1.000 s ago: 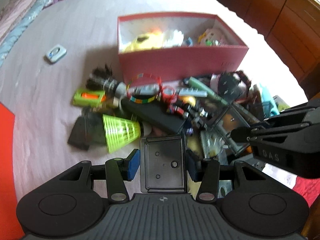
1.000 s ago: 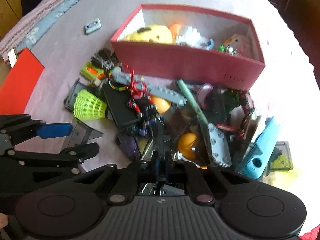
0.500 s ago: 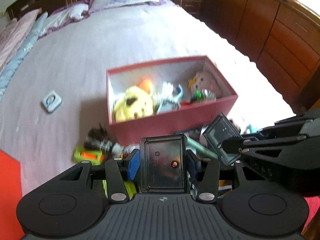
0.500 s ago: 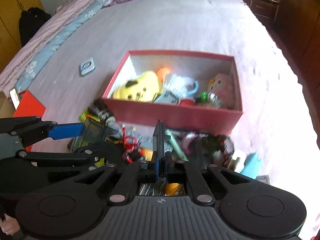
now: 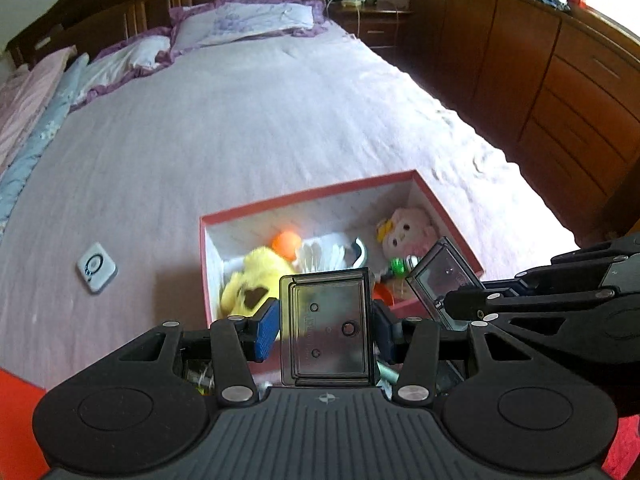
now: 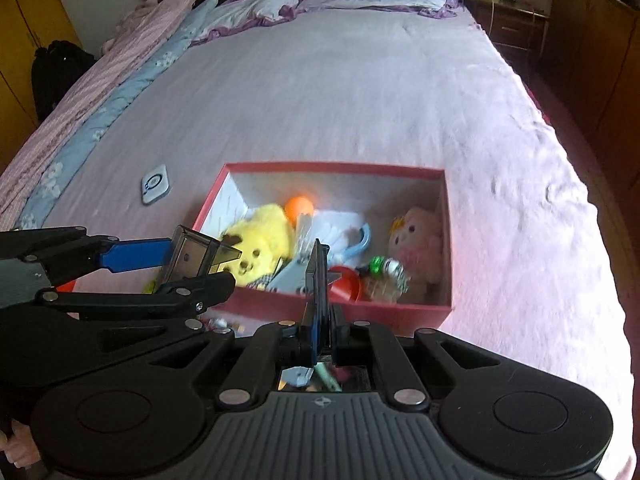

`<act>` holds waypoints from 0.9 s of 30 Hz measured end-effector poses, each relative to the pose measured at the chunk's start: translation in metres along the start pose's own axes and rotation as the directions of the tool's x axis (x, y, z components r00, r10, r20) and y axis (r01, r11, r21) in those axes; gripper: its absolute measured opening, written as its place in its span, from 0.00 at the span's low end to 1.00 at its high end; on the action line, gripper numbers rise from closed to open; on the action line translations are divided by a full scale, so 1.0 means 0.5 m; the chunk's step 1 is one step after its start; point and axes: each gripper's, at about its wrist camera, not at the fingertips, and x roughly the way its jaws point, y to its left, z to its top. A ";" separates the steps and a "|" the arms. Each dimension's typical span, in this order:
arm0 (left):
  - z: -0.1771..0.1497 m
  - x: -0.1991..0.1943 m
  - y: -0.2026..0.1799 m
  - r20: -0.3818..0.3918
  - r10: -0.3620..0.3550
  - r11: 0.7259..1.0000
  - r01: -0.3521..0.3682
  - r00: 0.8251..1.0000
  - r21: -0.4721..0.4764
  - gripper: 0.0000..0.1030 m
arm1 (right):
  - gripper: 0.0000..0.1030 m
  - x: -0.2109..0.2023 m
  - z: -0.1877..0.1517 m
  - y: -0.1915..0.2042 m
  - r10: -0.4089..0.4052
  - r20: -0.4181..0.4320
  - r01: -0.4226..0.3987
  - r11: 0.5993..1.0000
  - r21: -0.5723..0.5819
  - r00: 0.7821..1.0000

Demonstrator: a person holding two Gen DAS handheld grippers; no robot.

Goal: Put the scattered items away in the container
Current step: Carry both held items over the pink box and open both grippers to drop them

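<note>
Box (image 6: 320,312) right-rear corner free; toys (image 6: 260,240) crowd left.

The box (image 6: 340,312) is set on the bed (image 6: 340,92), with a small flat device (image 6: 155,189) lying apart to its left. Within it, a plush chick (image 6: 260,240) is placed at the left, a ball (image 6: 299,207) behind it, and a plush doll (image 6: 420,240) at the right. Pillows (image 5: 244,20) are laid at the far end.

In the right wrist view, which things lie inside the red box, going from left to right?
Yellow plush toy → orange ball → blue handle → pink plush doll, all inside the red box.
</note>
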 end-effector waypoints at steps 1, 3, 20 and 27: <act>0.008 0.005 -0.001 0.002 0.001 1.000 -0.001 1.000 0.003 0.48 | 0.06 0.003 0.008 -0.005 0.000 0.002 0.000 1.000 0.003 1.000; 0.023 0.013 -0.002 0.009 0.002 1.000 -0.002 1.000 0.007 0.48 | 0.06 0.010 0.022 -0.013 0.001 0.007 -0.001 1.000 0.008 1.000; 0.106 0.053 0.011 0.041 0.045 0.999 -0.046 0.998 0.029 0.48 | 0.12 0.051 0.113 -0.024 -0.016 0.061 0.015 1.000 0.006 0.998; 0.115 0.059 0.016 0.037 0.062 0.997 -0.064 0.997 0.041 0.49 | 0.18 0.051 0.109 -0.023 -0.023 0.062 0.022 1.000 0.012 0.998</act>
